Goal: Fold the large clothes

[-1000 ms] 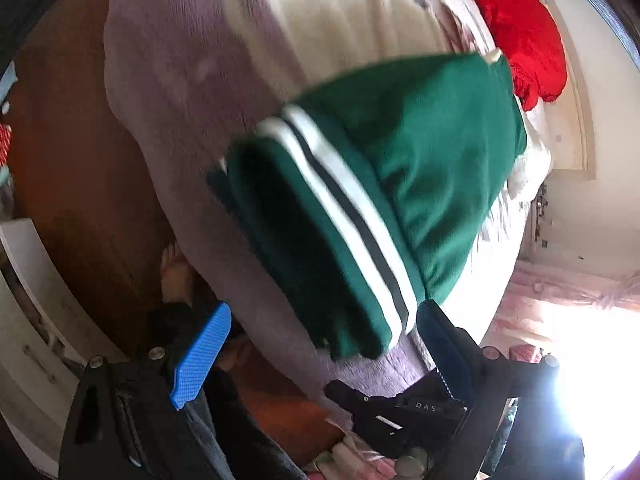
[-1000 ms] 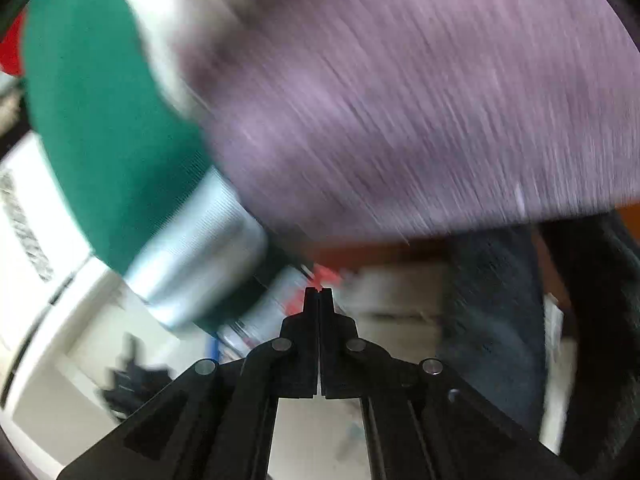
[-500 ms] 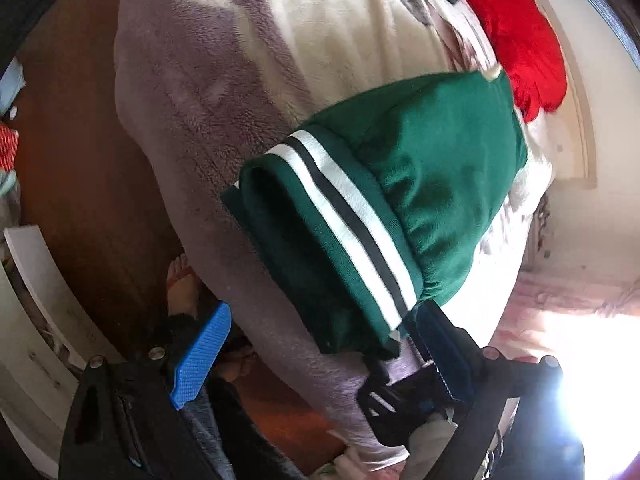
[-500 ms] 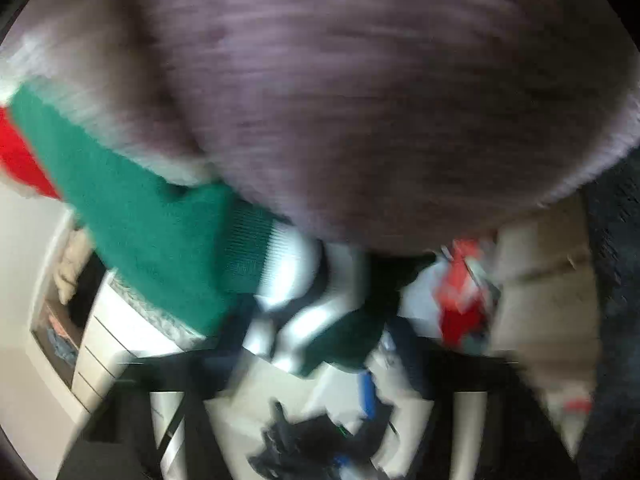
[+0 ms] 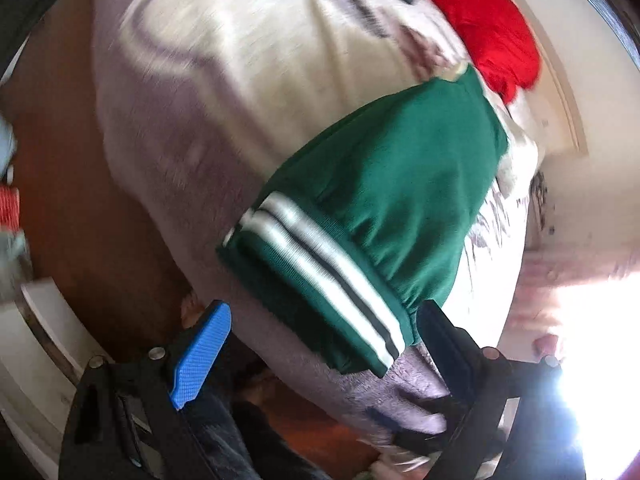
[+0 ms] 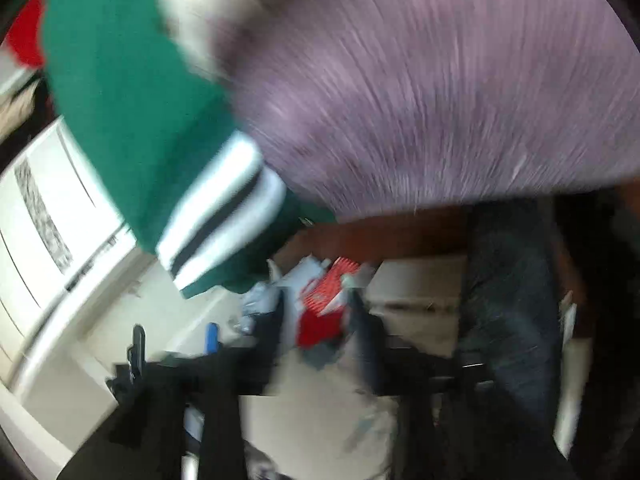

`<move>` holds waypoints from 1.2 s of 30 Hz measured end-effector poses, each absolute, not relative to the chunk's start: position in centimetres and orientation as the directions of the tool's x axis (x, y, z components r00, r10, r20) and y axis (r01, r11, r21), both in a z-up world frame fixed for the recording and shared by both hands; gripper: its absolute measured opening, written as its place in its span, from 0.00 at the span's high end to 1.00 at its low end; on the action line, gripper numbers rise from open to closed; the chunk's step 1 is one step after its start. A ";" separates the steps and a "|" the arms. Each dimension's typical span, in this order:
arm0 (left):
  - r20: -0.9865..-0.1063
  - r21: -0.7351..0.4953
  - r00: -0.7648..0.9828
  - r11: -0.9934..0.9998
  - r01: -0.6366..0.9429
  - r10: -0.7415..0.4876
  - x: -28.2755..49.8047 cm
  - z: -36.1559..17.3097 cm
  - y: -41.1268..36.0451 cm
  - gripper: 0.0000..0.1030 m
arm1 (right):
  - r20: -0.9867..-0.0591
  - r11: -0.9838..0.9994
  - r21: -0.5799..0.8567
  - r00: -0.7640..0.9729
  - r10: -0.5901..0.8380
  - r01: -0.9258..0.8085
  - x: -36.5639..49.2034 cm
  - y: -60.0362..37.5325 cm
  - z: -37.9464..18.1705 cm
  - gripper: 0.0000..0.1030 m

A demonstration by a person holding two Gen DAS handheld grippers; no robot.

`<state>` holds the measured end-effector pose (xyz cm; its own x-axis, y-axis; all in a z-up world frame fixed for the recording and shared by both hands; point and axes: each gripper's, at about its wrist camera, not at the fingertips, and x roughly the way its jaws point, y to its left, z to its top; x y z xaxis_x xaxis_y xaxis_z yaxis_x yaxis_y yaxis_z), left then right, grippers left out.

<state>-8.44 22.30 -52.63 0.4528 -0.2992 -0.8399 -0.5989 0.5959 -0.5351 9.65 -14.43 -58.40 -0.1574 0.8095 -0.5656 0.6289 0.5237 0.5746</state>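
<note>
A folded green garment [image 5: 384,200] with a white-and-black striped hem [image 5: 320,272] lies on a mauve and cream fleece blanket [image 5: 208,92] over a bed. My left gripper [image 5: 320,344] hangs open just above the hem's near corner; its blue pad [image 5: 200,356] and its dark finger [image 5: 444,340] stand wide apart and do not press on the cloth. In the blurred right wrist view the green garment [image 6: 128,100] and the blanket [image 6: 440,100] fill the top. My right gripper [image 6: 316,316] is below the bed edge, jaws opening, with nothing between them.
A red garment [image 5: 492,28] lies at the bed's far end. Brown wooden floor [image 5: 80,200] runs alongside. White drawers [image 6: 60,200] stand to the left. A person's leg in dark jeans [image 6: 512,300] is close on the right, and a bare foot [image 5: 192,304] is by the bed.
The right gripper's jaws went from shut to well apart. Both grippers have lifted a little away from the garment's hem, and the left one has rolled slightly.
</note>
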 end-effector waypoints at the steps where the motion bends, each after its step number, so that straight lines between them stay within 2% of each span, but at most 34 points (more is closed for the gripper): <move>1: -0.847 -0.521 0.448 0.622 -0.584 -0.288 -7.7 -52.2 22.4 0.08 | -0.582 0.530 0.592 -0.133 0.803 0.607 10.5 -15.1 -57.5 0.38; 5: -0.856 -0.496 0.438 0.671 -0.551 -0.273 -4.5 -52.5 23.3 0.08 | -0.610 0.525 0.666 -0.016 0.792 0.530 16.7 -17.1 -53.9 0.38; 9: -0.864 -0.479 0.427 0.700 -0.529 -0.268 -1.3 -53.9 23.9 0.08 | -0.600 0.480 0.721 0.104 0.793 0.500 22.4 -16.3 -54.0 0.38; 10: -0.870 -0.467 0.418 0.711 -0.526 -0.261 -1.0 -54.1 24.0 0.08 | -0.619 0.512 0.720 0.100 0.779 0.469 23.6 -15.4 -54.4 0.38; 11: -0.878 -0.451 0.406 0.725 -0.520 -0.254 -0.6 -54.5 23.9 0.08 | -0.679 0.604 0.673 0.032 0.734 0.426 23.7 -13.3 -55.4 0.38; 12: -0.886 -0.437 0.389 0.737 -0.515 -0.253 -0.5 -54.9 23.6 0.08 | -0.696 0.649 0.635 -0.054 0.716 0.419 23.8 -11.9 -56.7 0.39; 13: -0.894 -0.423 0.370 0.745 -0.515 -0.252 -0.6 -55.1 23.6 0.08 | -0.654 0.632 0.620 -0.140 0.744 0.466 22.8 -10.6 -58.6 0.38; 18: -0.912 -0.393 0.322 0.769 -0.504 -0.255 -1.7 -54.2 22.7 0.08 | -0.532 0.462 0.656 -0.069 0.844 0.596 21.9 -11.6 -58.2 0.36; 20: -0.922 -0.359 0.320 0.789 -0.498 -0.218 -1.7 -52.6 22.5 0.08 | -0.558 0.473 0.666 -0.036 0.829 0.576 22.6 -13.5 -56.3 0.36; 23: -0.965 -0.170 0.259 0.855 -0.491 -0.044 0.2 -51.0 23.2 0.08 | -0.626 0.552 0.666 -0.026 0.780 0.502 24.5 -15.1 -52.4 0.35; 25: -0.968 -0.042 0.236 0.878 -0.477 0.082 2.5 -50.4 24.3 0.08 | -0.678 0.601 0.630 -0.029 0.735 0.491 24.6 -15.5 -51.2 0.31; 27: -0.965 0.040 0.208 0.878 -0.477 0.157 4.9 -51.1 26.0 0.08 | -0.729 0.649 0.587 -0.032 0.683 0.483 25.6 -15.8 -50.1 0.29; 30: -0.966 0.078 0.182 0.879 -0.470 0.182 7.9 -53.6 28.3 0.08 | -0.796 0.687 0.527 0.007 0.605 0.500 27.7 -17.4 -48.4 0.17; 33: -0.977 0.095 0.131 0.896 -0.434 0.167 10.7 -57.9 30.4 0.08 | -0.805 0.670 0.533 0.064 0.590 0.516 27.9 -17.0 -49.2 0.16; 36: -0.993 0.075 0.058 0.915 -0.396 0.107 12.0 -62.1 31.1 0.08 | -0.841 0.684 0.481 0.068 0.537 0.548 30.4 -16.5 -50.1 0.16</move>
<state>11.99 31.12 -62.11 0.0576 0.1067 -0.9926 -0.3962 0.9151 0.0753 30.35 -16.55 -50.10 0.0683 0.5367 -0.8410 0.5484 0.6840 0.4810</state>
